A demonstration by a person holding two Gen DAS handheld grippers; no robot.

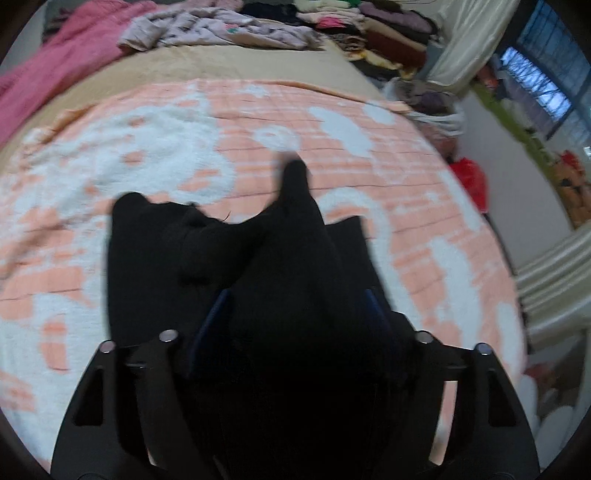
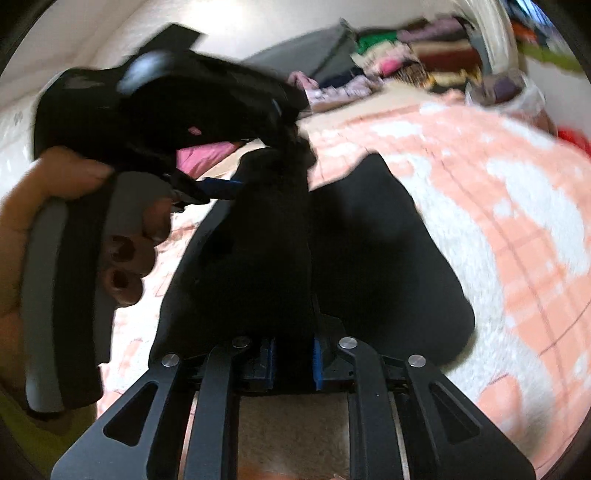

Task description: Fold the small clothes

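Bed, covered by a peach-and-white blanket; far edge heaped with blurred clothes. Black garment, bunched, lifted over the blanket, its shape lost in dark folds. Left hand-held gripper: jaws spread, cloth draped between, fingertips hidden. Right hand-held gripper: blue pads pinching the garment. Person's hand partly cut off.

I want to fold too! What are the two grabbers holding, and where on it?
The right gripper pinches a bunched fold of the black garment. The left gripper has black cloth between its spread fingers; whether it grips cannot be told.
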